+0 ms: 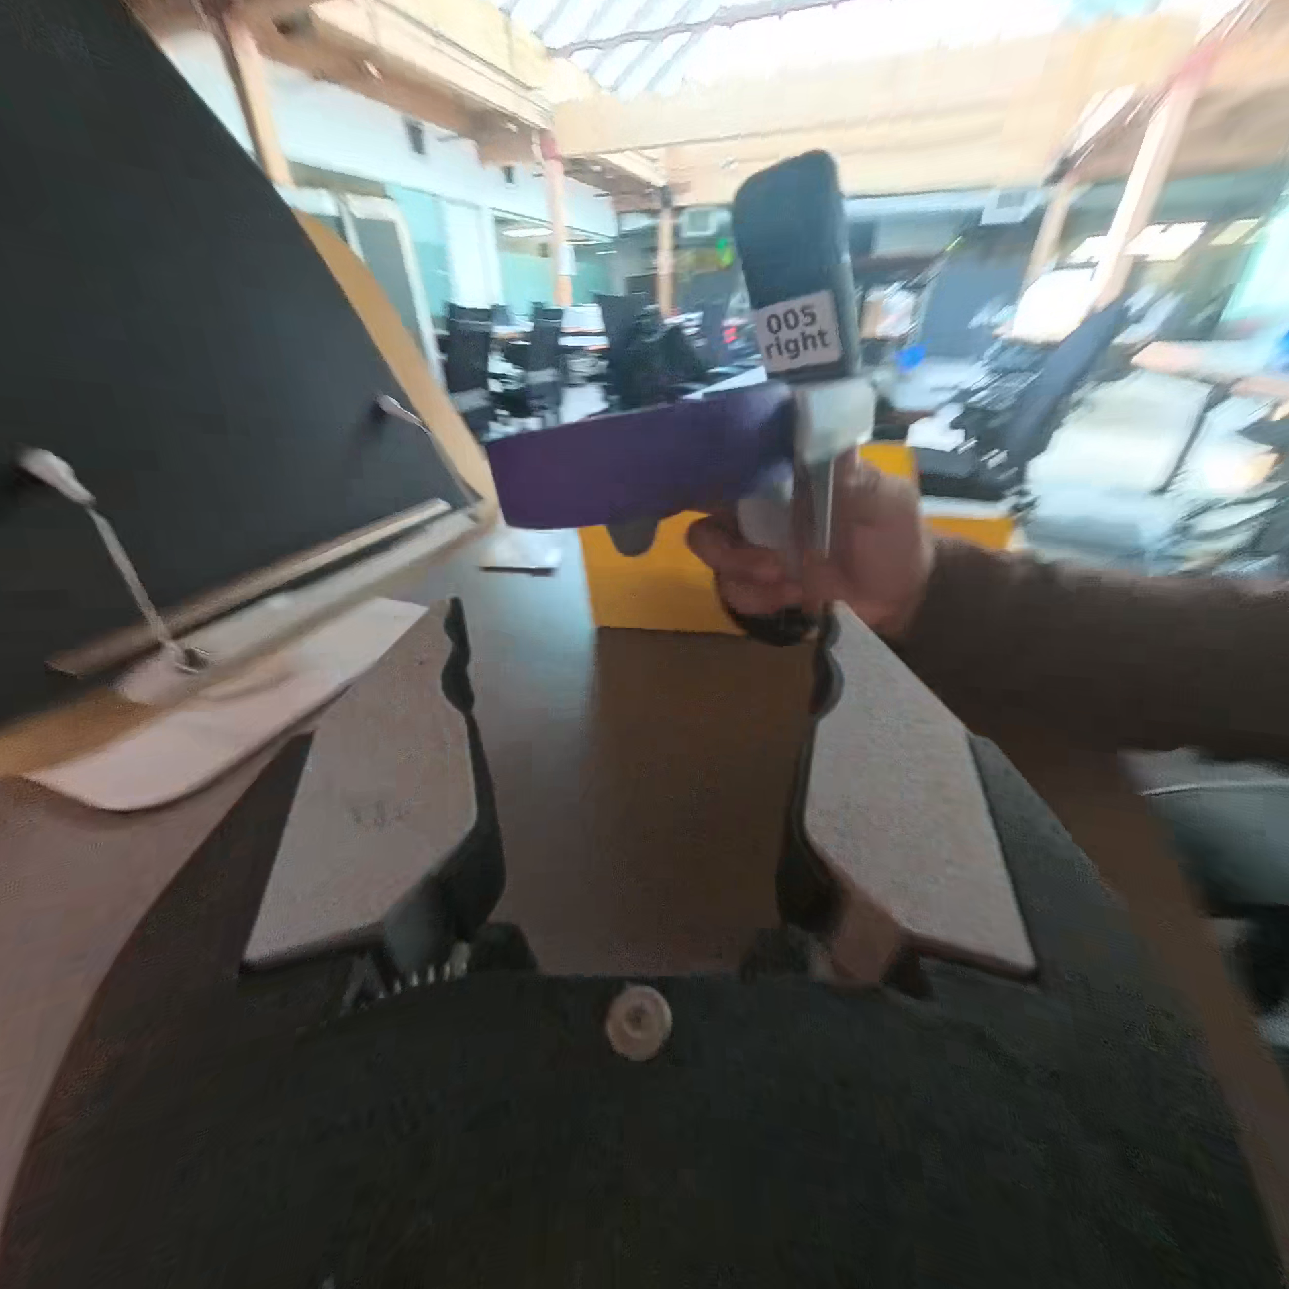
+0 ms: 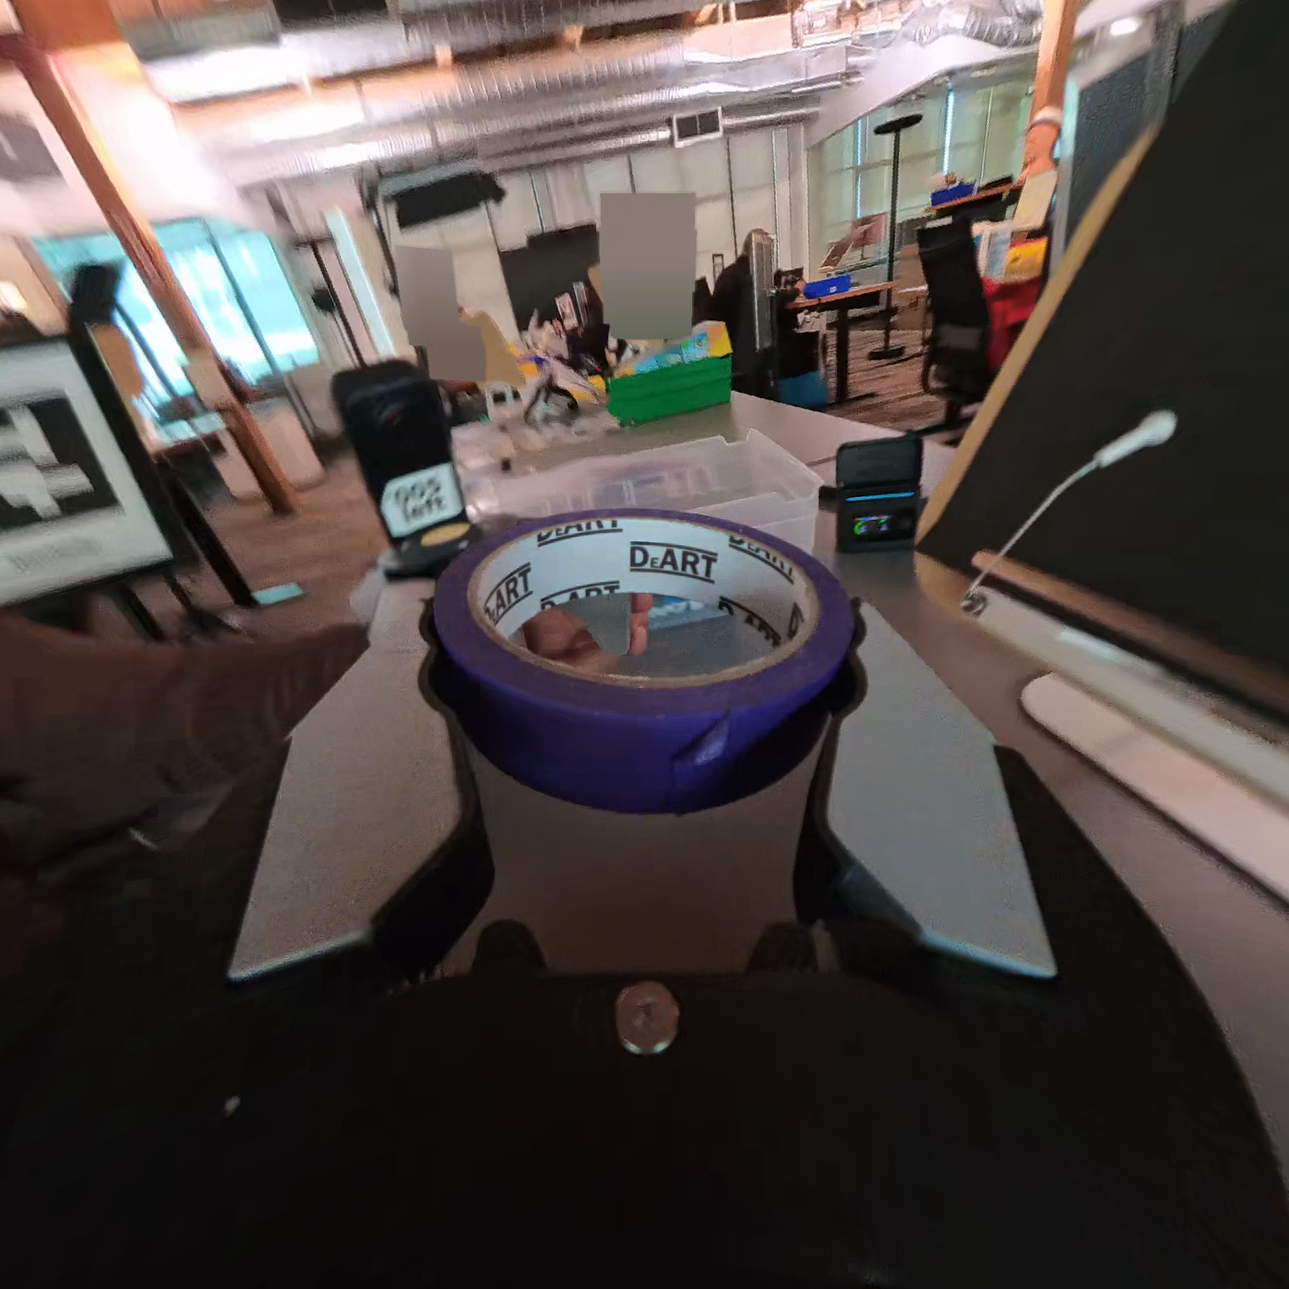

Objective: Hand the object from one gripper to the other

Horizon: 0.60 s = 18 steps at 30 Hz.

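A roll of purple tape (image 2: 628, 753) with a white inner core sits flat between the fingers of my right gripper (image 2: 642, 628), which is shut on its sides. In the left wrist view the same tape (image 1: 628, 467) is held out to the left in the air by the right gripper's body (image 1: 795, 279), with a hand (image 1: 837, 558) on its grip. My left gripper (image 1: 642, 628) is open and empty, below and short of the tape. Its black body (image 2: 408, 446) shows beyond the tape in the right wrist view.
A dark table (image 1: 697, 732) lies below. A black board with a wooden edge (image 1: 174, 349) leans on a stand beside the grippers, also in the right wrist view (image 2: 1151, 418). A yellow box (image 1: 649, 593), a clear plastic bin (image 2: 662, 481) and a small black device (image 2: 879, 495) stand farther off.
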Each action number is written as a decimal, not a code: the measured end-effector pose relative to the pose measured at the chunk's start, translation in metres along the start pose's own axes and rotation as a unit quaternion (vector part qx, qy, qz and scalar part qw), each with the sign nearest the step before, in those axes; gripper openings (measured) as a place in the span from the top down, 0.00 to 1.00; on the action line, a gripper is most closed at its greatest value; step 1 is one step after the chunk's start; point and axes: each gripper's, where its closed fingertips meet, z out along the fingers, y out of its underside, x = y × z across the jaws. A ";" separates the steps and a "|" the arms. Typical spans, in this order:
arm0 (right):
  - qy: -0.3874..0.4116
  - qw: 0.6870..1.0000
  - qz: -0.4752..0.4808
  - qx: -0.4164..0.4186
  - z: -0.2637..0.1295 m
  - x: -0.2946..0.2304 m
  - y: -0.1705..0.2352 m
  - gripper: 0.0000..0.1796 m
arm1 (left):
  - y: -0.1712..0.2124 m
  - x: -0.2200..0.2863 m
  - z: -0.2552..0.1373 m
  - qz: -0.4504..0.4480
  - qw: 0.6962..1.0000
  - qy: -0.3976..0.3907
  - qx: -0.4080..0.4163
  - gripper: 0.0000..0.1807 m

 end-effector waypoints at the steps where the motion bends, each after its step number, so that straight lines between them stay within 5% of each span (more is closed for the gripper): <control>1: 0.000 0.999 -0.035 -0.009 0.000 -0.005 0.000 0.39 | -0.001 0.002 -0.001 -0.039 0.999 0.023 0.006 0.46; 8: -0.004 0.977 -0.202 -0.061 0.004 -0.029 0.012 0.39 | -0.010 0.026 -0.008 -0.221 0.960 0.168 0.029 0.46; 10: 0.023 0.959 -0.266 -0.091 0.008 -0.027 0.022 0.39 | -0.015 0.032 -0.011 -0.272 0.939 0.207 0.033 0.56; 14: 0.055 0.931 -0.340 -0.122 0.016 -0.027 0.034 0.39 | 0.007 0.009 -0.004 -0.266 0.954 0.140 -0.006 0.75; 18: 0.093 0.916 -0.355 -0.159 0.017 -0.013 0.049 0.40 | 0.014 -0.004 -0.007 -0.258 0.958 0.123 -0.022 0.80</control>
